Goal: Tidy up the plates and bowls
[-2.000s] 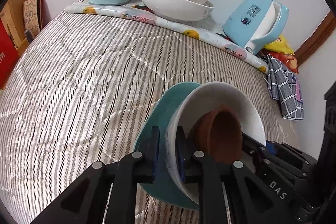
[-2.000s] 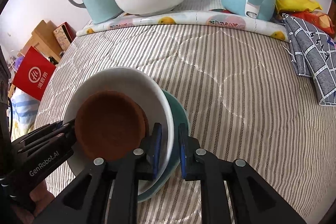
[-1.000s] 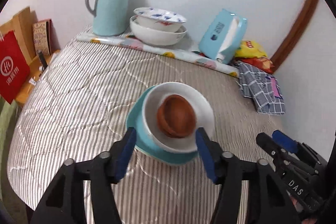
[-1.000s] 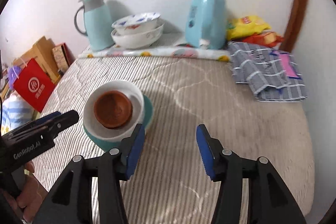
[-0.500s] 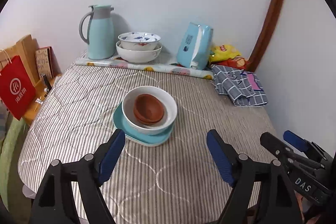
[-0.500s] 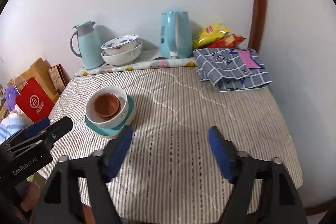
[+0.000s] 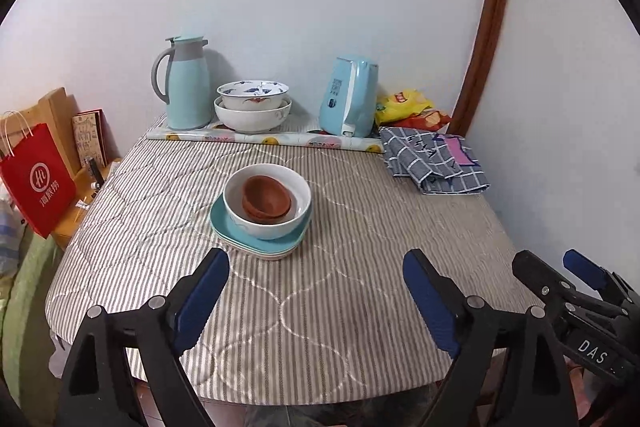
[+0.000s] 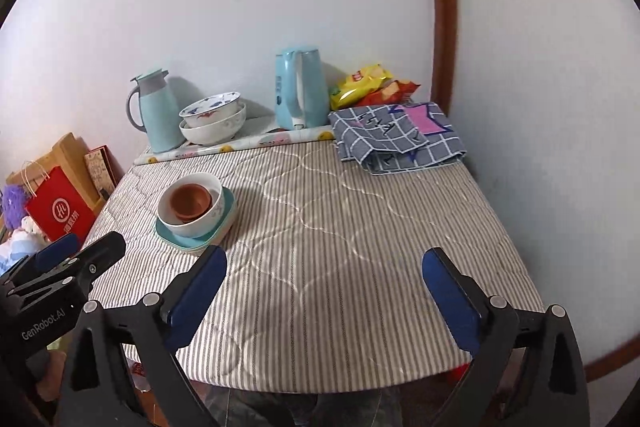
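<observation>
stack: small brown clay bowls (image 7: 266,200) nested in round white ceramic bowl (image 7: 267,223) on teal plates (image 7: 256,242), mid-counter (image 7: 340,299), well clear of both tools | left gripper (image 7: 316,297) and right gripper (image 8: 324,297): jaws opening, nothing between them | risk: brown bowls sit tilted, a nudge could rattle them; soft quilted cover may let the stack rock

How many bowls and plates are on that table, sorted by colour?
White bowls: 3, one in the middle stack, and a plain one with a patterned one nested in it at the back
Brown bowls: 2, nested inside the middle white bowl
Teal plates: at least 1, maybe more stacked under it
Total: at least 6
</observation>
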### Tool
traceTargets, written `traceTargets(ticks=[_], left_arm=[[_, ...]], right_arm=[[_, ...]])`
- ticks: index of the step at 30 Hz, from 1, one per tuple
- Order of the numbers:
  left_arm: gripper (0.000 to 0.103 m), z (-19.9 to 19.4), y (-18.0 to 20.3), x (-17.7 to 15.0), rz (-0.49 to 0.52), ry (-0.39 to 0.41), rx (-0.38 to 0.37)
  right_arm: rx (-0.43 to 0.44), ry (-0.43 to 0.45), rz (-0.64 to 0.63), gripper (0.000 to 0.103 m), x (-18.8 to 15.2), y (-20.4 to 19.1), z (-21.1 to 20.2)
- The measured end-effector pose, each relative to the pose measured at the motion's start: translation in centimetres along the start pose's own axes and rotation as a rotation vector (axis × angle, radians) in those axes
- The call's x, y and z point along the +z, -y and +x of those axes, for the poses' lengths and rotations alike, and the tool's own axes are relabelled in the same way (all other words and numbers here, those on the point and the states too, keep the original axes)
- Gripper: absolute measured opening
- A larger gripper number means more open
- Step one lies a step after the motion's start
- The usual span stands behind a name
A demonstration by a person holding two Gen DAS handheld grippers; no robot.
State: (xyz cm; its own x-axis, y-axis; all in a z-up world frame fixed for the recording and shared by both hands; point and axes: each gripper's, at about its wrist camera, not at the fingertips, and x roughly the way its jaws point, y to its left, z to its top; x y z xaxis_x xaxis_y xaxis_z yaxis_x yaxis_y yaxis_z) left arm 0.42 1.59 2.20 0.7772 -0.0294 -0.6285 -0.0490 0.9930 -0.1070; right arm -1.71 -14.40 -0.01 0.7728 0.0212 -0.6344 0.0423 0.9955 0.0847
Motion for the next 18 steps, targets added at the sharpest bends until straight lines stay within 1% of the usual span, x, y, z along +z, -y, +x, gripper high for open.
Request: traceTargets(ticks=[6, 18], left_arm=[[0.089, -1.0, 0.9, -0.7, 0.014, 0.012, -0.006], [0.089, -1.2, 1.2, -1.0, 0.012, 0.013, -0.007]], right_arm=[[-0.017, 0.009, 0.01, 0.097, -0.7, 0.8, -1.5], [-0.031, 0.015, -0.003, 0.097, -1.4, 0.9, -2.2]])
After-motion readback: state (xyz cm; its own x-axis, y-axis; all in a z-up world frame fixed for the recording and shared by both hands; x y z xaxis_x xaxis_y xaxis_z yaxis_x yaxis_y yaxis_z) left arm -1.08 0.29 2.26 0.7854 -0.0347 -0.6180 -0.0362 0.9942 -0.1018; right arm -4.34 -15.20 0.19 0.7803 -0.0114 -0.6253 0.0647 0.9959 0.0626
